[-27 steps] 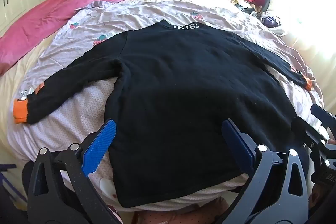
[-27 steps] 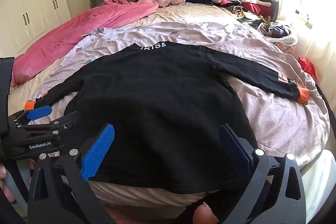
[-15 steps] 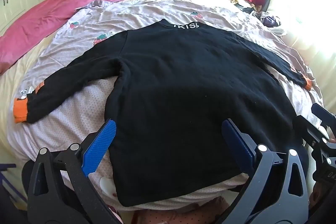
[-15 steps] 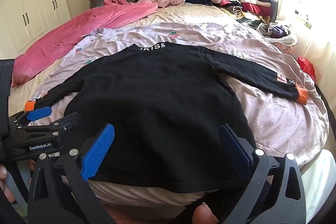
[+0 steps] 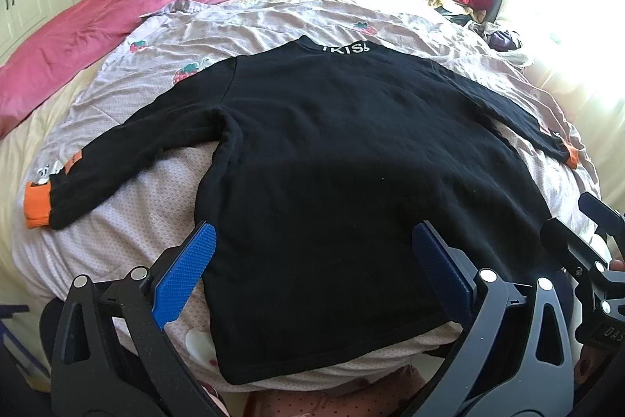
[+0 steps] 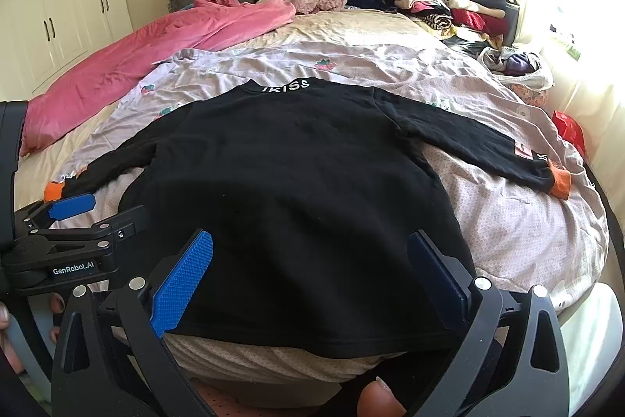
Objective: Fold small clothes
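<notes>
Black top (image 5: 351,190) spread flat on the bed, nothing folded yet.

It lies back-up on the lilac quilt (image 5: 273,26), collar away from the person, hem at the near edge, both sleeves out sideways with orange cuffs (image 5: 37,204). Left gripper (image 5: 312,268) and right gripper (image 6: 308,272) hover over the hem, jaws fully spread, holding nothing. To do this well I'd pinch a sleeve near its cuff and lay it across the body, keeping the fabric flat (thick knit, should hold a crease poorly). Left view shows the left cuff clearly; right view shows the right cuff (image 6: 560,182), a red bag (image 6: 570,127), and the left gripper from the side.
</notes>
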### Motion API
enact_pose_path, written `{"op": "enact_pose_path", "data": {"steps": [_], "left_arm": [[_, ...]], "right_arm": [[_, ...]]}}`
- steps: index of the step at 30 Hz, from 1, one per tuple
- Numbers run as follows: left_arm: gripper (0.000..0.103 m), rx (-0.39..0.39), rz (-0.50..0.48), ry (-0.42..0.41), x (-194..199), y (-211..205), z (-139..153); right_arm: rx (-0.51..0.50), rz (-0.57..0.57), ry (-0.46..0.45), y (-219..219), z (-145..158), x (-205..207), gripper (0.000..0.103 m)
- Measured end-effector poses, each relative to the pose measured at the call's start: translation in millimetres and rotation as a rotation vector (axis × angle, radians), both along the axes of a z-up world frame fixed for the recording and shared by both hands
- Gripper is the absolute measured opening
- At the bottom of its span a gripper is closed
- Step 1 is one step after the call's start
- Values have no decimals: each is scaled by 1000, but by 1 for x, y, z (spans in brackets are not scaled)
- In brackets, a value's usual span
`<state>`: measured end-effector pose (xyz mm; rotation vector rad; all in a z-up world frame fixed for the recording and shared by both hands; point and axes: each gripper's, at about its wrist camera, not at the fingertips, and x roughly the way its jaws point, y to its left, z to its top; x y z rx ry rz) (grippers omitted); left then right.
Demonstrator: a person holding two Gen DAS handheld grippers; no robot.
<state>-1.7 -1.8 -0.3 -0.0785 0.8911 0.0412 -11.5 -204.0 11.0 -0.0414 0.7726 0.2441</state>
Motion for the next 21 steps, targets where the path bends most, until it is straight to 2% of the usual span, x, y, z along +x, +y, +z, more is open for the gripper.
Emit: {"op": "enact_pose_path", "data": {"steps": [21], "left_arm": [[95, -1, -1, 1, -2, -2, -1]], "right_arm": [[-2, 2, -3, 1, 0, -1, 99]]}}
